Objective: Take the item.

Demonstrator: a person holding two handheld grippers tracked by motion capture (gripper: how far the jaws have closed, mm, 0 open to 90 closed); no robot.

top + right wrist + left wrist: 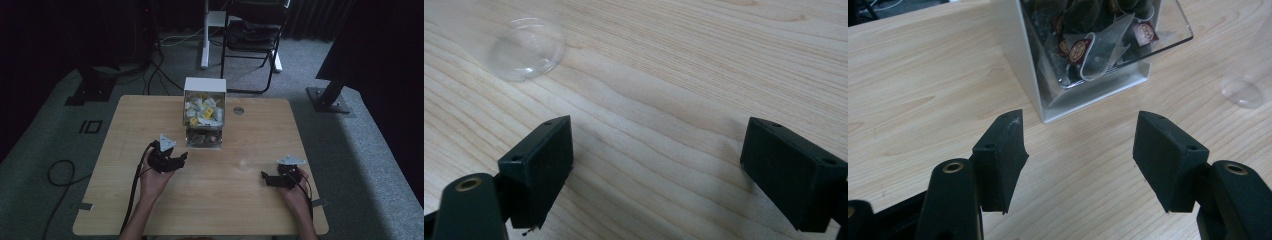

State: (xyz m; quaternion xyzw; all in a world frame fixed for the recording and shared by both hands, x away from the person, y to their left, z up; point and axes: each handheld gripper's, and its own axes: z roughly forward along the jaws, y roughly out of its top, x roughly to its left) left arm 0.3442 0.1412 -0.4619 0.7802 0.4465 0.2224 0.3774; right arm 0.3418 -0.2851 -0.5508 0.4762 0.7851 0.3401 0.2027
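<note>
Left gripper [183, 158] hovering low over the worktop [125, 200], jaws spread wide and gripping nothing; in the left gripper view [1080, 150], pointing toward the near corner of the white dispenser box [1020, 65], just short of it and not touching; right gripper [263, 177] resting near the right edge of the worktop, jaws likewise gaping wide with only bare wood between them [656, 165]; each gripper being held by a hand, left hand [152, 180] and right hand [297, 195] coming up from the near edge, a black cable [134, 190] trailing back along the left forearm.

Sitting between the two grippers, a clear plastic cup [244, 163], faint against the wood; seen in the right gripper view [526, 47] ahead and to the left of the jaws, well apart from them; showing at the right margin of the left gripper view [1248, 85] beside the box.

Standing at the far middle of the worktop, the dispenser box [204, 112], white-walled with a clear front; holding tea bags [1093, 47], pale pyramid sachets with round red tags pressing against the clear lower tray; yellow-and-white packets [202, 111] filling the upper part.

Beyond the worktop, a black folding chair [252, 35] on grey carpet; loose cables [60, 172] lying on the floor at left.
</note>
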